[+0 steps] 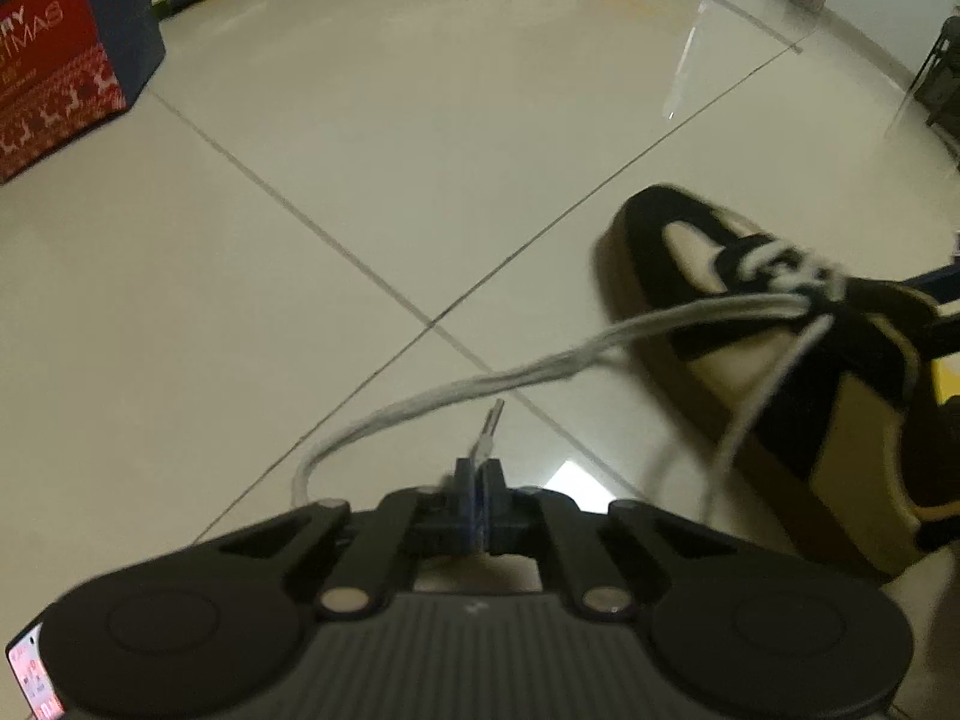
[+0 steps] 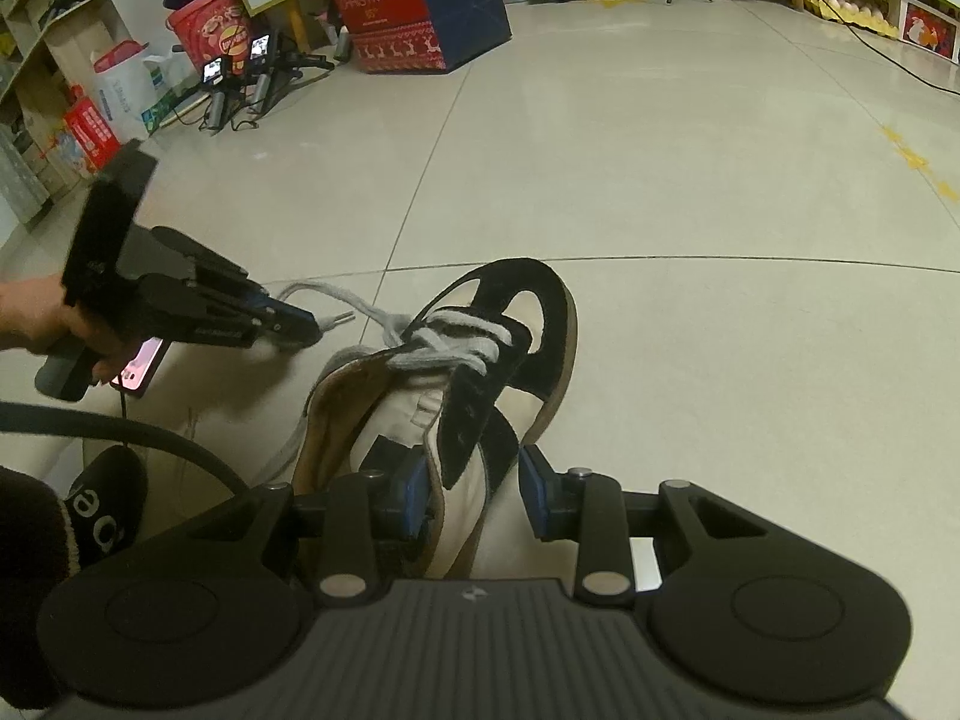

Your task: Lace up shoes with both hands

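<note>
The shoe [image 2: 480,360] stands tilted on the tiled floor [image 2: 690,180]. The right hand-held gripper [image 2: 474,498] clamps its side wall. The left hand-held gripper [image 1: 478,480] is closed on the lace [image 1: 540,369] end. A Christmas box [image 2: 414,6] stands well behind.

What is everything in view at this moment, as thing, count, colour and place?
shoe: one, black and cream, on the floor, heel side between the right gripper's fingers
shoelace: one, grey-white, running from the eyelets to the left gripper, tip pinched there
Christmas box: one, red and navy, far floor
floor: beige tiles, glossy
clutter by shelves: several bags, cartons and tripods, far left
left gripper: black, shut on the shoelace tip
right gripper: black, blue pads, gripping the shoe's side
hand: one, holding the left gripper
</note>
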The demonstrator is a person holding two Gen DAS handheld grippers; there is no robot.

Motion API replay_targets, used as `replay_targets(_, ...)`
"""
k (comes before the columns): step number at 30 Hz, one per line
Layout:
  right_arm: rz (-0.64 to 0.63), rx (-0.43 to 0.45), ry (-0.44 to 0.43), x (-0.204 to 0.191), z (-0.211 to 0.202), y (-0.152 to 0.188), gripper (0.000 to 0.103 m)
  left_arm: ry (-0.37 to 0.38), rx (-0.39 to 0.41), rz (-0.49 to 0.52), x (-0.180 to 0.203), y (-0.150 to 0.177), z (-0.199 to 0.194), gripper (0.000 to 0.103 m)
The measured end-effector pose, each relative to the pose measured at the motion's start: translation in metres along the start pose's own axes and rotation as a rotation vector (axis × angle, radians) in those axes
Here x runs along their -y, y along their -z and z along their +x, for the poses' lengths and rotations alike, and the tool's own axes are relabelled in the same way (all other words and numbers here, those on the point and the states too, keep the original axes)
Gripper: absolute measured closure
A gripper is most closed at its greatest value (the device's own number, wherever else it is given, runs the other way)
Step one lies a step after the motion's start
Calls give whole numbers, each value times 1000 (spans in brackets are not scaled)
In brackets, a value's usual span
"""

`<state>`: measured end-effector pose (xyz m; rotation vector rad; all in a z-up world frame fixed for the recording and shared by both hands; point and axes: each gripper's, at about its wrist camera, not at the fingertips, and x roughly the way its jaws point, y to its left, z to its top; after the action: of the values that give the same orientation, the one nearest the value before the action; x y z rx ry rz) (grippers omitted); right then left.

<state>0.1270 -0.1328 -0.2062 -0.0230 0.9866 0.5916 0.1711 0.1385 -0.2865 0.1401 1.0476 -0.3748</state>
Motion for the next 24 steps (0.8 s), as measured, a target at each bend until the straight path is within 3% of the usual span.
replay_targets(6, -1, 35, -27, 0, -5, -4, 68, 58, 150, -19, 18, -10, -39, 101)
replay_targets(11, 133, 145, -227, 12, -20, -18, 68, 158, 241, 2, 42, -24, -65, 101)
replay_targets(15, 293, 166, -314, 27, -11, -29, 68, 216, 270, 50, 60, -30, -76, 101)
replay_targets(24, 555, 170, -428, 49, 10, -38, 68, 261, 273, 72, 73, -33, -79, 101)
